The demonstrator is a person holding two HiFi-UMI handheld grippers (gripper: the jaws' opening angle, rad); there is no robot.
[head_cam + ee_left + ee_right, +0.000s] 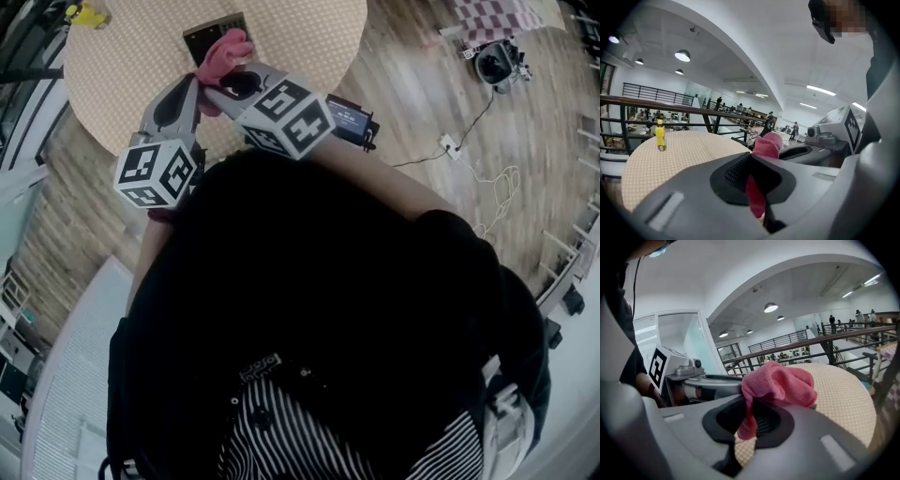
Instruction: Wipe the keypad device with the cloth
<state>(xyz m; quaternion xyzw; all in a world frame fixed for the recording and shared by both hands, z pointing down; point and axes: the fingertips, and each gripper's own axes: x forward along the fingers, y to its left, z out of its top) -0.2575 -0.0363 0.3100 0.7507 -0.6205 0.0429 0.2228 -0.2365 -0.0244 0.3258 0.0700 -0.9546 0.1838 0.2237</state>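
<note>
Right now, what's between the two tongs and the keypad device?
The pink cloth, pinched by left tongs and right tongs; the head view shows it bunched at the keypad device's edge.

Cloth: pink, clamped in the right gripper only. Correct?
Not quite. The pink cloth is clamped in the right gripper, but not in it alone: the left gripper is shut on it too. The left gripper view shows it between those jaws.

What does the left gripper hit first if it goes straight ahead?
The left gripper is shut on the pink cloth, so the bunched cloth comes first. Just past it likely lies the keypad device, though the height above it is unclear.
</note>
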